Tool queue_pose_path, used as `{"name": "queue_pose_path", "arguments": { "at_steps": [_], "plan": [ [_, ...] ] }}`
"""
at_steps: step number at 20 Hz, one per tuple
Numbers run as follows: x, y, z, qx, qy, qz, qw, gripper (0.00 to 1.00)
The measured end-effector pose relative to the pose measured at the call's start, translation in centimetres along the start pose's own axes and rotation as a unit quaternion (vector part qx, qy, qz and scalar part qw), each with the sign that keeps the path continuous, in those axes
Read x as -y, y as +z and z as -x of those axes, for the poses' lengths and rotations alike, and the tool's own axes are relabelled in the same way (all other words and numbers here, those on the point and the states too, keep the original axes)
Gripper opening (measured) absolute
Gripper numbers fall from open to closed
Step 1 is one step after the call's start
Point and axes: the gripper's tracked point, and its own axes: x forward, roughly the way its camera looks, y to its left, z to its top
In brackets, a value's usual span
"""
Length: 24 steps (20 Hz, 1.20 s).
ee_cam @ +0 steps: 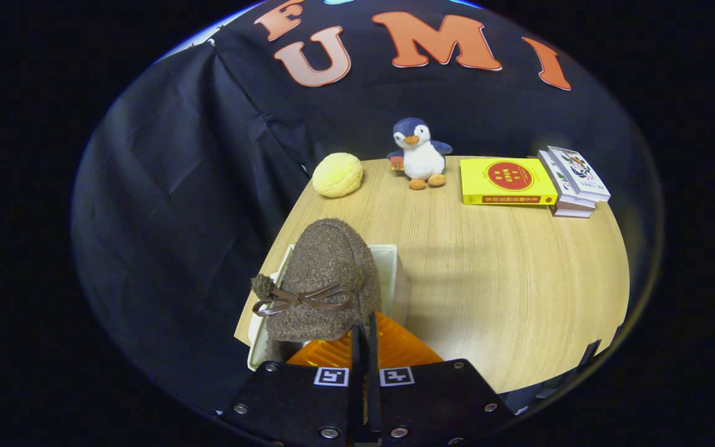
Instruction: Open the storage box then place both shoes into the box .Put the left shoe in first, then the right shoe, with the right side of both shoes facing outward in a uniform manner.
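One fuzzy brown slipper (326,279), trimmed with a thin bow and a pompom, is seen raised just ahead of the gripper (365,338), its toe pointing away. The two fingers are pressed closely together, with no more than a thin slit left between them; the rear edge of the slipper appears to be pinched there, though the contact itself cannot be made out clearly. One white storage box (395,273) is placed under and behind the slipper, near the corner of the wooden table (506,298), and much of it is hidden by the slipper. An orange ribbed panel (395,347) is seen just ahead of the fingers, against the box.

Farther back on the table, one yellow round plush (337,175), one penguin plush (419,154), one yellow book (506,181) and a stack of three books (575,183) are lined up, well apart from the box.
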Motion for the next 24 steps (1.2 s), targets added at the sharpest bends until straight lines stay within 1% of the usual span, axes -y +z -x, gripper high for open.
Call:
{"name": "queue_pose_path", "arguments": {
  "at_steps": [2, 6, 8, 11, 12, 14, 16, 18, 19, 21, 24],
  "plan": [
    [-1.1, -1.0, -1.8, -0.013, -0.013, 0.001, 1.0, 0.04],
    [-1.7, -3.7, -5.2, -0.054, -0.04, -0.012, 0.998, 0.04],
    [-1.2, -4.7, -6.5, -0.068, -0.064, -0.01, 0.996, 0.04],
    [0.2, -5.7, -7.4, -0.075, -0.112, 0.016, 0.991, 0.06],
    [0.4, -5.9, -7.5, -0.076, -0.12, 0.023, 0.99, 0.06],
    [0.0, -6.4, -7.9, -0.083, -0.115, 0.032, 0.989, 0.12],
    [-0.6, -6.5, -7.6, -0.082, -0.096, 0.032, 0.991, 0.17],
    [-0.8, -5.9, -6.7, -0.075, -0.079, 0.039, 0.993, 0.17],
    [-1.3, -5.5, -6.2, -0.07, -0.064, 0.038, 0.995, 0.17],
    [-1.4, -4.3, -4.6, -0.053, -0.039, 0.037, 0.997, 0.19],
    [-0.1, -1.7, -1.2, -0.008, -0.018, 0.047, 0.999, 0.26]
  ]
}}
